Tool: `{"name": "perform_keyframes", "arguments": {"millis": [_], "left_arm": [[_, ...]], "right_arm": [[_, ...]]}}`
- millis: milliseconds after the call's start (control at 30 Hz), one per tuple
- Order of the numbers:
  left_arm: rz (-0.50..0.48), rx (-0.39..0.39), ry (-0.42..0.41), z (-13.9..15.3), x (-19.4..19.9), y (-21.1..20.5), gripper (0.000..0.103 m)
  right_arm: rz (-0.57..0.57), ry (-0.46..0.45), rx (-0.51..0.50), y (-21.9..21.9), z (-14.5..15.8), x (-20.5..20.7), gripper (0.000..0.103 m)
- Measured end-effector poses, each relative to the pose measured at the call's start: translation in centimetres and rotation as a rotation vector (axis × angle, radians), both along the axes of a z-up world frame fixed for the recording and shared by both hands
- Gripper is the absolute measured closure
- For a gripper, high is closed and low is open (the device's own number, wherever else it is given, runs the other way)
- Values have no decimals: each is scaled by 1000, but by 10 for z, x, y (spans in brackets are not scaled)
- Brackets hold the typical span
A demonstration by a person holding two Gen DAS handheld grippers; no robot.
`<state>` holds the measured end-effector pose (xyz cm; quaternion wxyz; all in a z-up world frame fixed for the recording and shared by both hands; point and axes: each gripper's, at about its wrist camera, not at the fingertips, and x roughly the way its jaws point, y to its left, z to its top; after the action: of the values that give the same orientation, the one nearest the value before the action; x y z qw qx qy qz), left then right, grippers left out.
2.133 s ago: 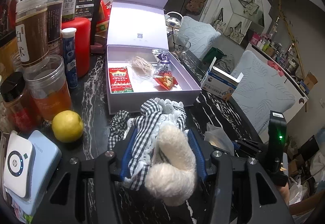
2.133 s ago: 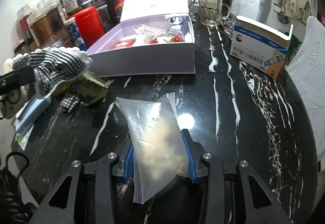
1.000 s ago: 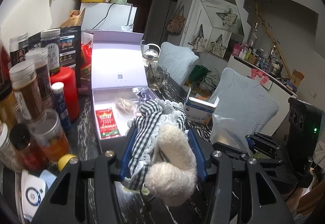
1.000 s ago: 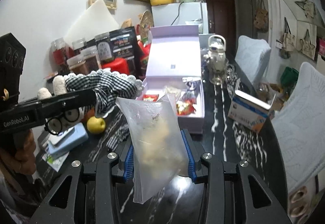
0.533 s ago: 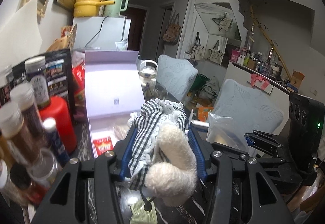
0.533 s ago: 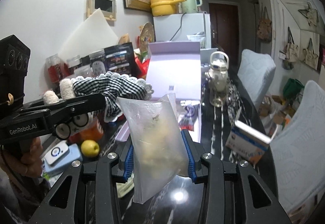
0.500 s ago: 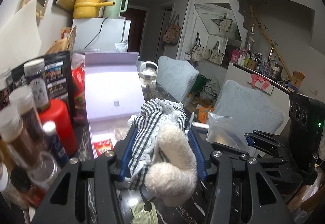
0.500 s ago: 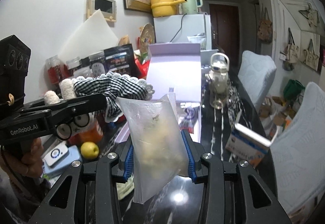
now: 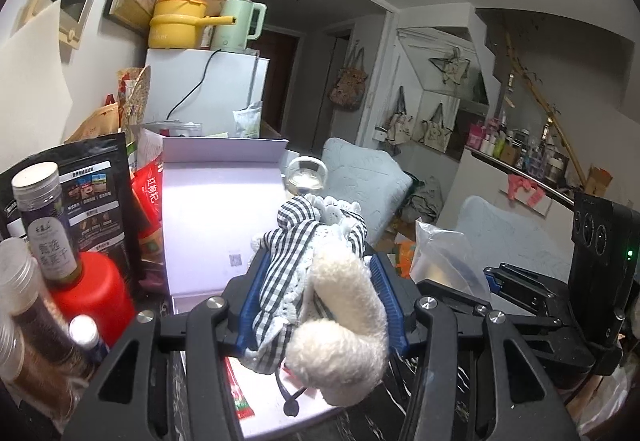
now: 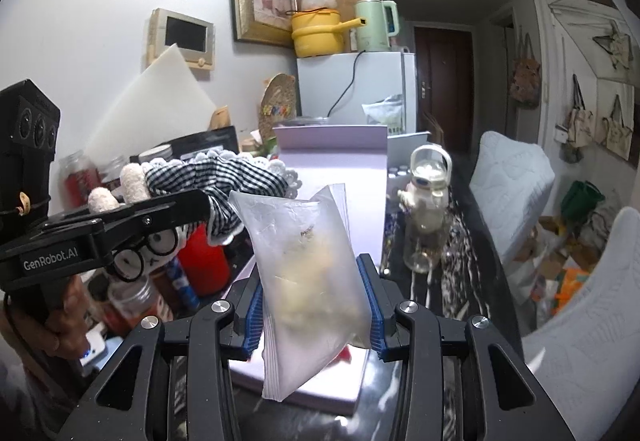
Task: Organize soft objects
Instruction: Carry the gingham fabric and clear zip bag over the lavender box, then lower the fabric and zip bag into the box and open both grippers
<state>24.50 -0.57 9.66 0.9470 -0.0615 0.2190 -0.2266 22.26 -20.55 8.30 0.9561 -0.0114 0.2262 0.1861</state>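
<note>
Gripping a gingham-dressed plush toy [image 9: 320,281] and a clear zip bag [image 10: 308,273] — both fingers clamped partway — each hovering above the lavender box [image 9: 224,217], left gripper [image 9: 320,305] and right gripper [image 10: 314,305] alike.

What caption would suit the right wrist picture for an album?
Right tool grips a clear bag before an open lilac box; left tool holds a checked doll.

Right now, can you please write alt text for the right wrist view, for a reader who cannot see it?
The right gripper holds a clear plastic bag of pale contents between its blue-padded fingers, above an open lilac box. At left, the left gripper holds a plush toy in black-and-white checked cloth.
</note>
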Motion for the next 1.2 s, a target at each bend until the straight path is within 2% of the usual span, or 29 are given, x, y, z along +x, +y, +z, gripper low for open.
{"name": "perform_keyframes", "arguments": {"millis": [233, 400, 600, 733, 1100, 1200], "left_arm": [[80, 60, 4, -17, 36, 6, 53], [96, 77, 48, -37, 64, 12, 53], [121, 121, 118, -64, 91, 9, 53], [153, 179, 157, -85, 106, 3, 53], [136, 255, 301, -130, 133, -10, 53], [156, 289, 336, -140, 139, -12, 53]], "right_arm": [[13, 17, 4, 3, -4, 44, 62], [16, 40, -3, 10, -12, 71, 62], [10, 107, 0, 14, -31, 97, 62], [-17, 129, -14, 13, -44, 108, 62], [-50, 205, -50, 10, -70, 133, 62], [-43, 229, -61, 13, -78, 138, 62]]}}
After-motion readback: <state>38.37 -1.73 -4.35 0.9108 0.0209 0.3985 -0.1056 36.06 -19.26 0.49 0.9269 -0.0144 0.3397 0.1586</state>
